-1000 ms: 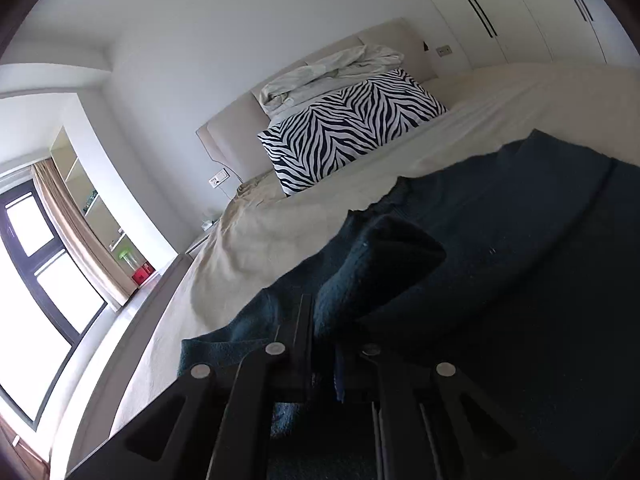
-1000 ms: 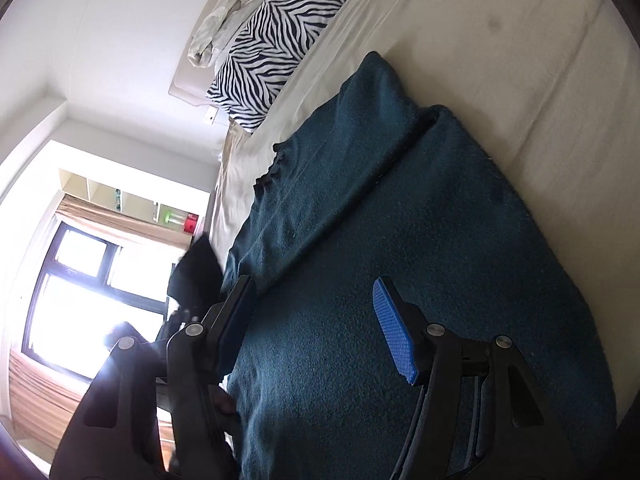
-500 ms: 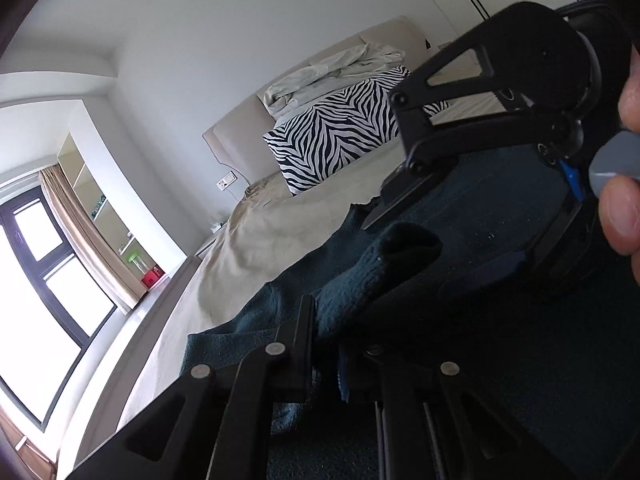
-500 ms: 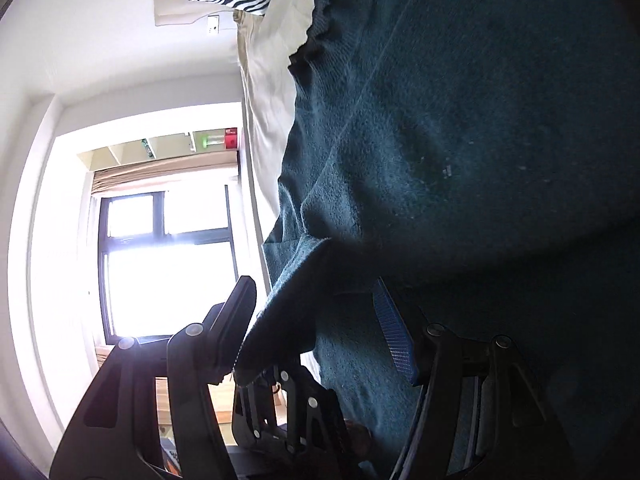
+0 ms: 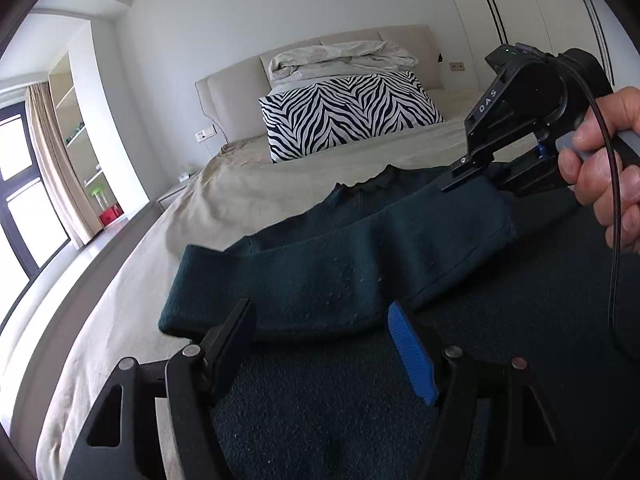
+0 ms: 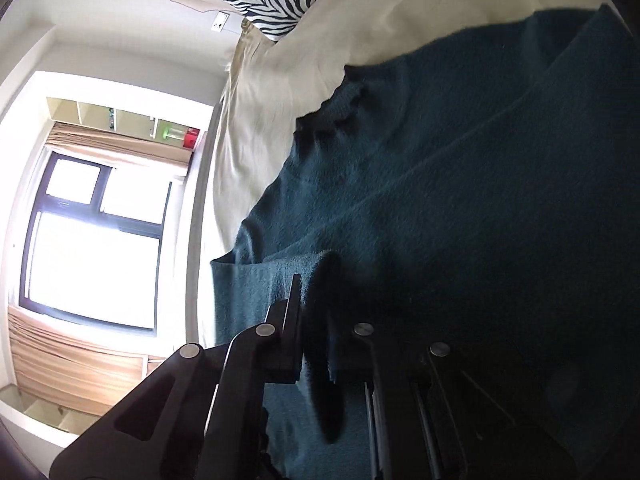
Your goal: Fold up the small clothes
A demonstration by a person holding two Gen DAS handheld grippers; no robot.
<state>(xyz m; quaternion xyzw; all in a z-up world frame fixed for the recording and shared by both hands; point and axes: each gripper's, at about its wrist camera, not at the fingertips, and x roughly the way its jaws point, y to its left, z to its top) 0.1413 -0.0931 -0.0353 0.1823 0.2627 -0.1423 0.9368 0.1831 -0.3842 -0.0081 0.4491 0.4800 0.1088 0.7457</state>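
Note:
A dark teal sweater (image 5: 460,360) lies spread on the beige bed sheet (image 5: 248,200), with one sleeve (image 5: 360,264) folded across its body. My left gripper (image 5: 320,332) hovers just before that sleeve. Its jaws are opening, and nothing is pressed between the black finger and the blue pad (image 5: 412,352). At the far end of the sleeve, a hand (image 5: 600,168) holds my right gripper (image 5: 472,172). In the right wrist view the right gripper (image 6: 316,320) is shut on a raised fold of the sweater (image 6: 440,160).
A zebra-striped pillow (image 5: 348,112) and crumpled white bedding (image 5: 340,56) rest against the headboard. The bed's side edge (image 5: 100,264) drops off at left toward a window (image 6: 92,240) and curtain. Bare sheet lies between sweater and pillow.
My left gripper has let go of the sweater fold and opened. The right gripper swung across to the sleeve's far end and shut on fabric. The sleeve now lies flat across the body.

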